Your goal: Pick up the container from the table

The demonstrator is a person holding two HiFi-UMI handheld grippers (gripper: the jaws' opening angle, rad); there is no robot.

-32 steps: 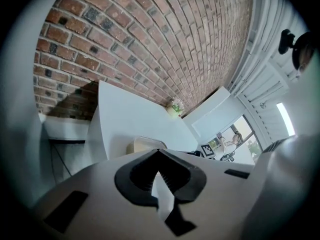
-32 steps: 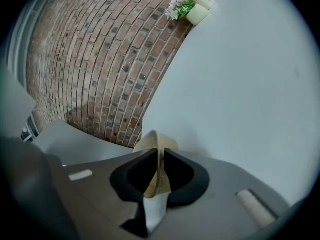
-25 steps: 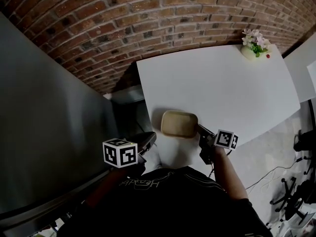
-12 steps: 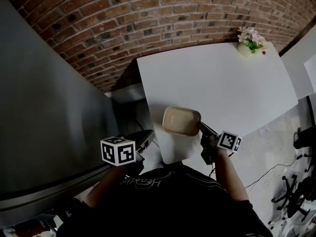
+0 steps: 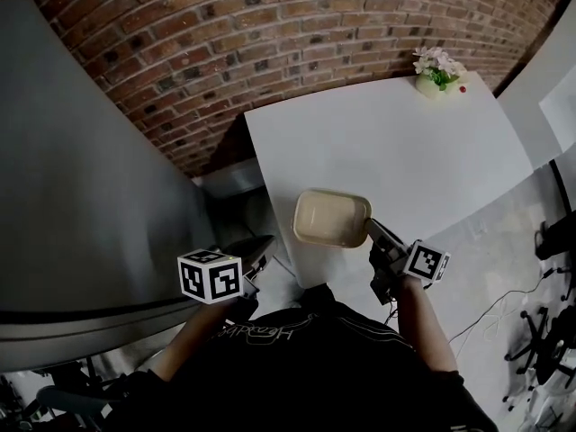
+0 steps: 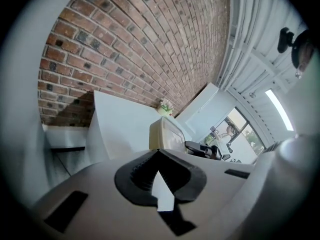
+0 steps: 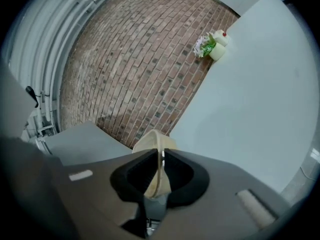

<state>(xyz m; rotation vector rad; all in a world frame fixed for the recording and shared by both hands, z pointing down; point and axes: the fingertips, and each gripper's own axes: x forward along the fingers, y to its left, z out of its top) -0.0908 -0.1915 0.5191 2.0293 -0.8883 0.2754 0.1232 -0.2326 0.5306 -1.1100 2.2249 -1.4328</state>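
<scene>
A beige rectangular container (image 5: pixel 331 218) with nothing in it hangs over the near edge of the white table (image 5: pixel 405 142). My right gripper (image 5: pixel 369 229) is shut on its right rim. In the right gripper view the thin rim of the container (image 7: pixel 155 143) runs edge-on between the closed jaws of that gripper (image 7: pixel 161 155). My left gripper (image 5: pixel 261 251) stays off the table's left edge, apart from the container, shut with nothing in it. From the left gripper view the container (image 6: pixel 167 134) shows beyond the touching tips of the left gripper (image 6: pixel 158 152).
A small pot of flowers (image 5: pixel 435 68) stands at the table's far corner by the brick wall (image 5: pixel 225 34). A tall grey panel (image 5: pixel 81 178) rises to the left, and a low grey ledge (image 5: pixel 229 176) sits beside the table. Cables lie on the floor (image 5: pixel 504 309) at right.
The container has risen a little in the right gripper's hold and looks larger. The left gripper has drifted slightly down and left.
</scene>
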